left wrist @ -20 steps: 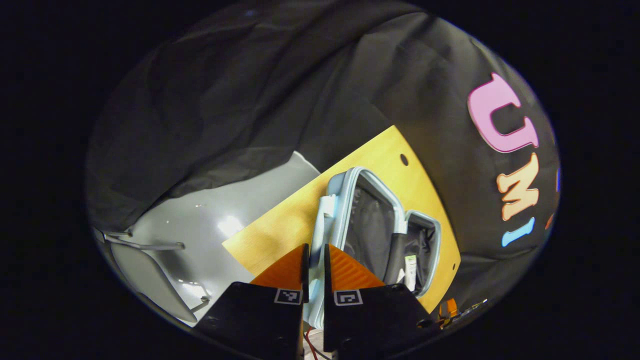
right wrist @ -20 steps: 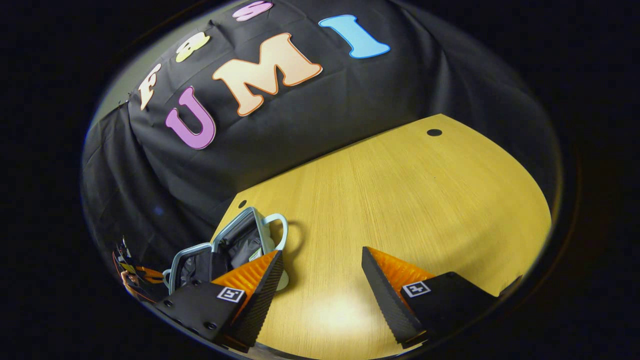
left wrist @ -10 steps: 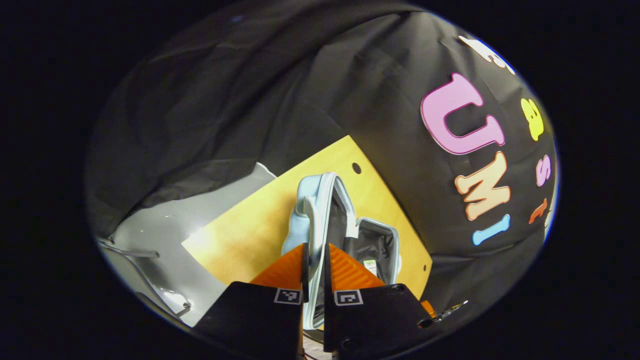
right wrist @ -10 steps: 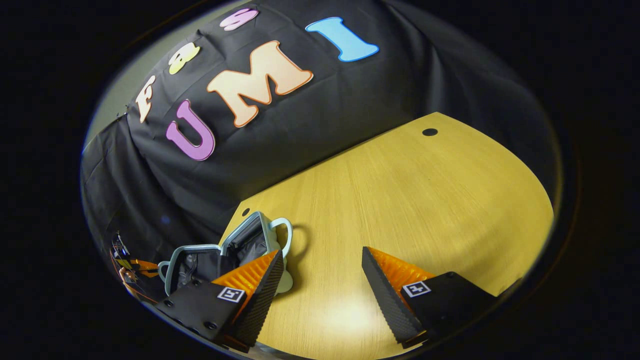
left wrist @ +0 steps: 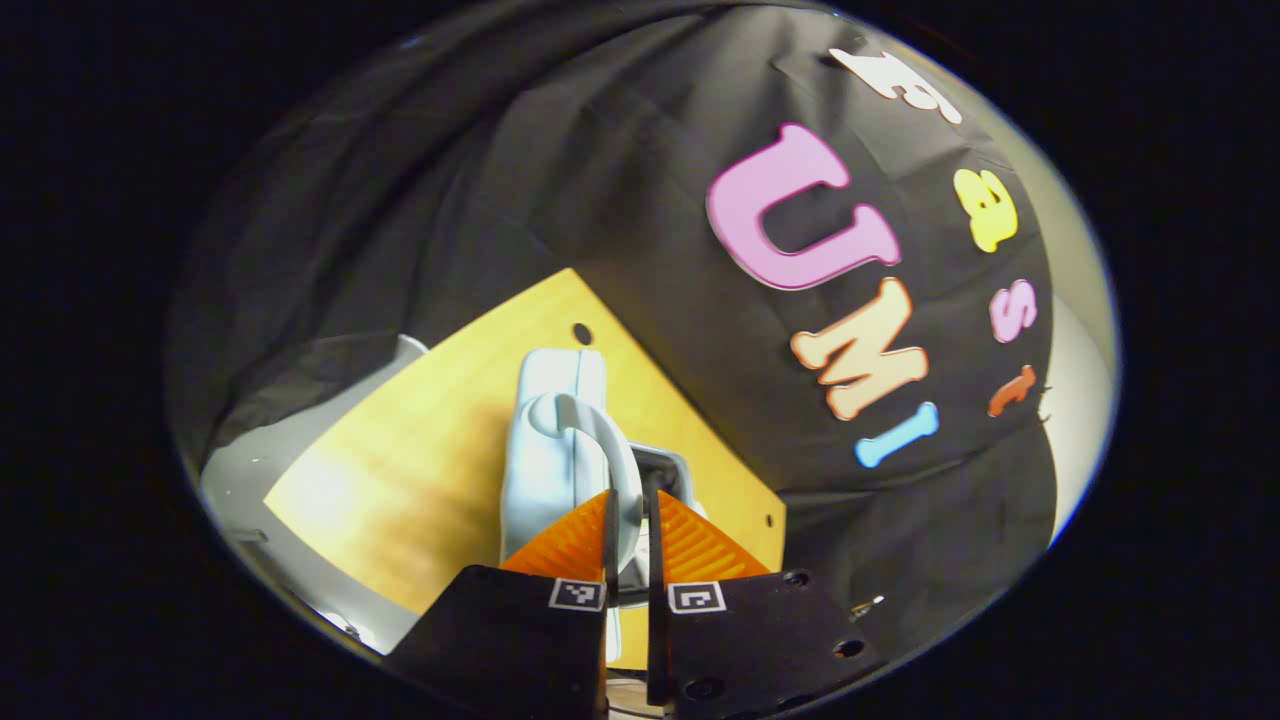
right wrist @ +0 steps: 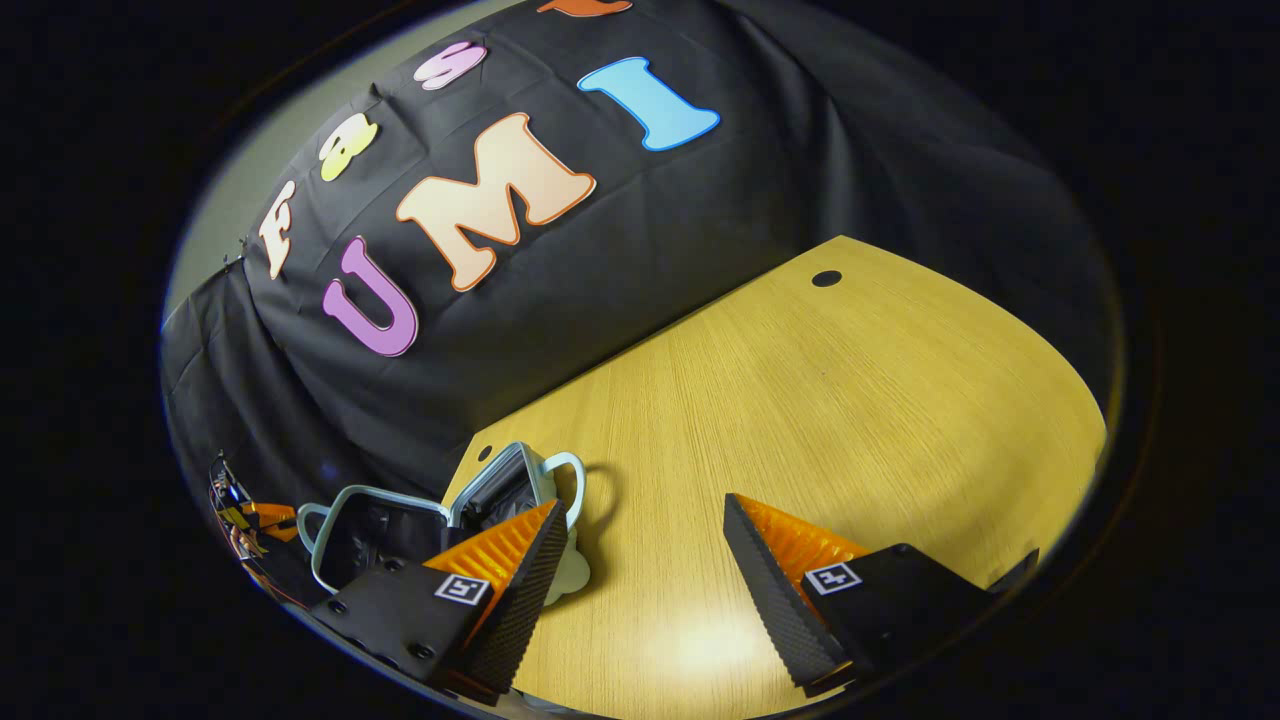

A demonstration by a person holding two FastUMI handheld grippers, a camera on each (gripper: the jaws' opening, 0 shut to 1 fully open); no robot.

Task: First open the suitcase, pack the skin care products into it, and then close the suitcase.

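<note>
A small light-blue suitcase [left wrist: 545, 455] stands on the wooden table [left wrist: 400, 450]. In the left gripper view its near half shows its outer shell and a loop handle [left wrist: 590, 425]. A strip of dark lining of the other half [left wrist: 668, 470] shows behind. My left gripper [left wrist: 628, 520] is shut on this near half at the handle. In the right gripper view the suitcase [right wrist: 500, 478] sits at the table's far left corner, its two halves apart and dark lining showing. My right gripper [right wrist: 645, 560] hangs open over the table, to the right of the suitcase, holding nothing.
The table [right wrist: 850, 400] stretches wide to the right of the suitcase, with a cable hole [right wrist: 826, 278] near its far edge. Black cloth walls close the back. Grey floor [left wrist: 235, 480] lies beyond the table's left edge in the left gripper view.
The half held by my left gripper has swung round: its lining was in full sight before, now the outer shell and handle face the camera. The right gripper has barely moved.
</note>
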